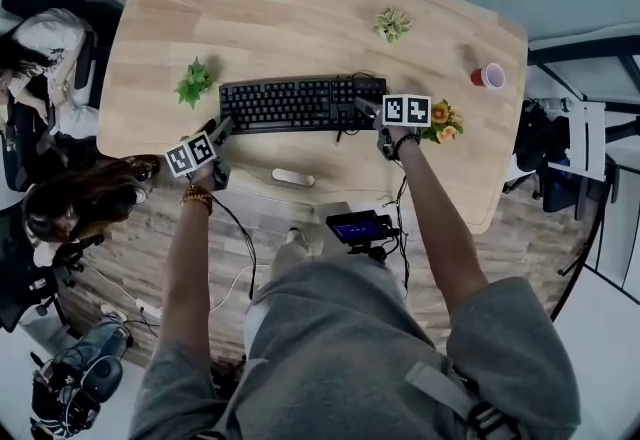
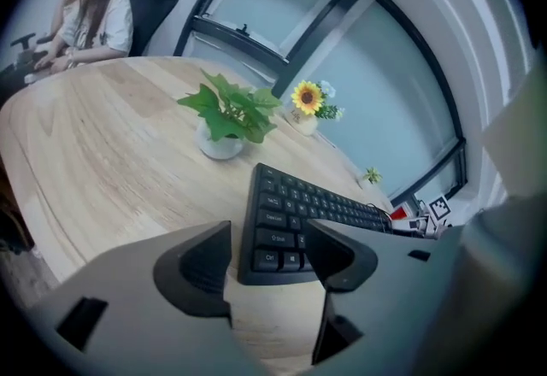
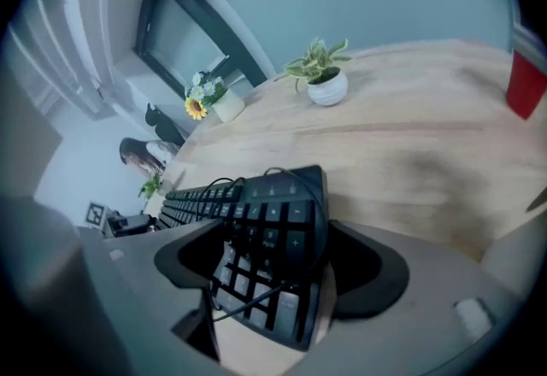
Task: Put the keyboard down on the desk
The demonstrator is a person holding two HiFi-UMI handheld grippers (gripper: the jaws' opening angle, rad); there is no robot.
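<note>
Between the spread jaws of the left gripper (image 2: 269,256) and the right gripper (image 3: 273,276) sit the two ends of the keyboard (image 1: 300,104), released and flat on the desk (image 1: 300,28). Placement appears complete. Next: withdraw both grippers straight back, clear of the cable (image 3: 255,302).

We see soft, even light across the pale desk (image 1: 300,18), with only faint shadows beside the keyboard (image 1: 300,103). All three views bow hard at their edges — the gripper views fade into black corners — and in them the nearest jaws look slightly soft, the far background hazy.
</note>
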